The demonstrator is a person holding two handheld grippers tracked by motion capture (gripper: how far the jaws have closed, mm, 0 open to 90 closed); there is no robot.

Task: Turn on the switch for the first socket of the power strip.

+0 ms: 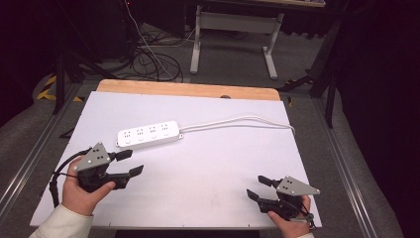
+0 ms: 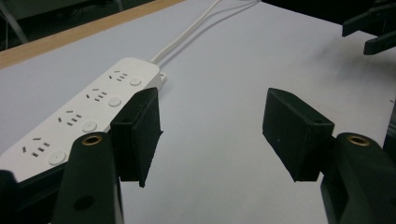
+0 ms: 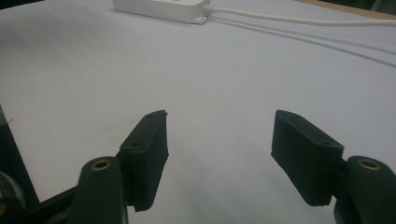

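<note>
A white power strip [image 1: 148, 134] with several sockets lies on the white table top [image 1: 213, 163], left of the middle; its white cable [image 1: 237, 121] runs off to the right edge. My left gripper [image 1: 131, 162] is held by a hand at the front left, just below the strip, open with nothing between its jaws. In the left gripper view the power strip [image 2: 88, 112] lies beside the left jaw. My right gripper [image 1: 258, 187] sits at the front right, open and empty. In the right gripper view the strip's end [image 3: 163, 9] and the cable [image 3: 299, 19] lie far ahead.
The white table top has a wooden strip [image 1: 188, 90] along its far edge. Beyond it are a grey floor, tangled cables [image 1: 148, 59] and a white table frame [image 1: 233, 34]. Metal rails [image 1: 346, 168] run along both sides of the table.
</note>
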